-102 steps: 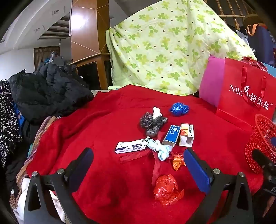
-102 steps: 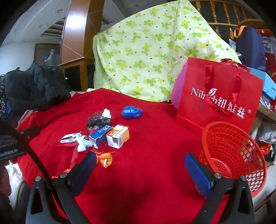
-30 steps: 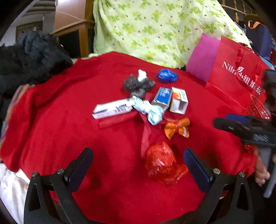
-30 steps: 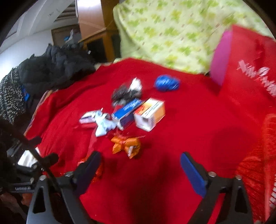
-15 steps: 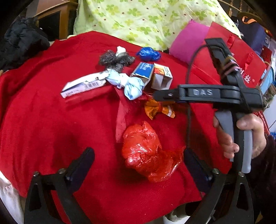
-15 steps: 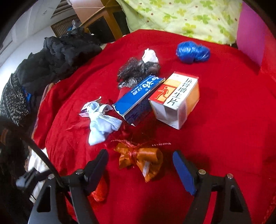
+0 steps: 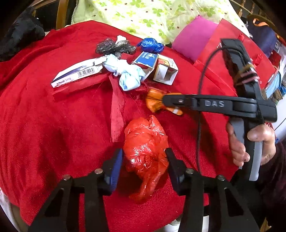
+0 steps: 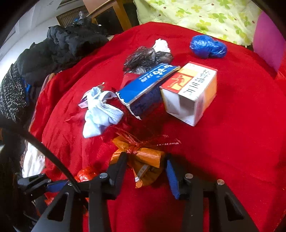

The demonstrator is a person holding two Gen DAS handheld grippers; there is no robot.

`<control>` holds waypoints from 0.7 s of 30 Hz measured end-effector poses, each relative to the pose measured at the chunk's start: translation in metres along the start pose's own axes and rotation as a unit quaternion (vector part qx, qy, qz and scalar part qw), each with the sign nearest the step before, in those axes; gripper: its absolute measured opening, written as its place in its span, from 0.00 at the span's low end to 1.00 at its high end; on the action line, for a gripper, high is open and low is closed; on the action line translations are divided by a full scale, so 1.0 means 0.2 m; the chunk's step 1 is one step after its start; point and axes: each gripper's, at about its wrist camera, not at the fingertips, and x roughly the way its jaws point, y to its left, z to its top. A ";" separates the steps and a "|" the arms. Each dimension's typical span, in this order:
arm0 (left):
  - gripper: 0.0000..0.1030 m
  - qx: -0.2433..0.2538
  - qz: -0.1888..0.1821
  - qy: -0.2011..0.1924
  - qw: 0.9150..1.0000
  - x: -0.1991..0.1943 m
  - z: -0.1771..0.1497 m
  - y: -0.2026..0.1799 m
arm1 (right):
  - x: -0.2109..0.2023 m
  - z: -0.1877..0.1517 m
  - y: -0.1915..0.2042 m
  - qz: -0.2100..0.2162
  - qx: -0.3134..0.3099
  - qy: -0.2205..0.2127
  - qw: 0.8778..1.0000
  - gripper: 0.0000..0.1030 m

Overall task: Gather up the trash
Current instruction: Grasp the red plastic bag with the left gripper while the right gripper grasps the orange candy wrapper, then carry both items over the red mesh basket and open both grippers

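A red fleece blanket (image 7: pixel 44 116) covers the whole surface, with a pale green clover-print quilt (image 7: pixel 152 16) heaped behind it and a black padded jacket (image 8: pixel 59 46) at the left edge. Trash lies scattered mid-blanket: a white and orange open-ended carton (image 8: pixel 191 92) touching a torn blue carton (image 8: pixel 146 85), a crumpled light blue face mask (image 8: pixel 100 114) just beside that, and a balled blue plastic bag (image 8: pixel 207 46) farther back. At the near edge, the left gripper (image 7: pixel 143 164) has its jaws closing, narrow, around a crumpled red plastic bag (image 7: pixel 144 144). The right gripper (image 8: pixel 145 166), held by a hand (image 7: pixel 250 146), has its jaws closing around a crumpled orange wrapper (image 8: pixel 143 158) tied with red ribbon.
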 end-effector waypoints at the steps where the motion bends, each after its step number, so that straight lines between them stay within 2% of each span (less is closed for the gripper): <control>1: 0.47 0.000 0.001 -0.002 1.000 0.00 0.00 0.01 | -0.03 -0.01 -0.02 -0.004 0.006 -0.007 1.000 0.44; 7: 0.46 0.012 0.006 -0.026 1.000 -0.08 0.04 -0.02 | -0.25 -0.06 -0.11 -0.012 0.028 -0.059 0.998 0.44; 12: 0.46 0.039 0.006 -0.055 0.998 -0.18 0.13 -0.12 | -0.49 -0.08 -0.15 -0.015 0.037 -0.133 0.990 0.44; 16: 0.46 0.079 -0.003 -0.076 0.994 -0.24 0.25 -0.28 | -0.76 -0.13 -0.15 -0.018 0.037 -0.207 0.978 0.44; 21: 0.46 0.136 -0.041 -0.085 0.986 -0.27 0.42 -0.54 | -1.12 -0.23 -0.19 -0.050 0.046 -0.300 0.952 0.44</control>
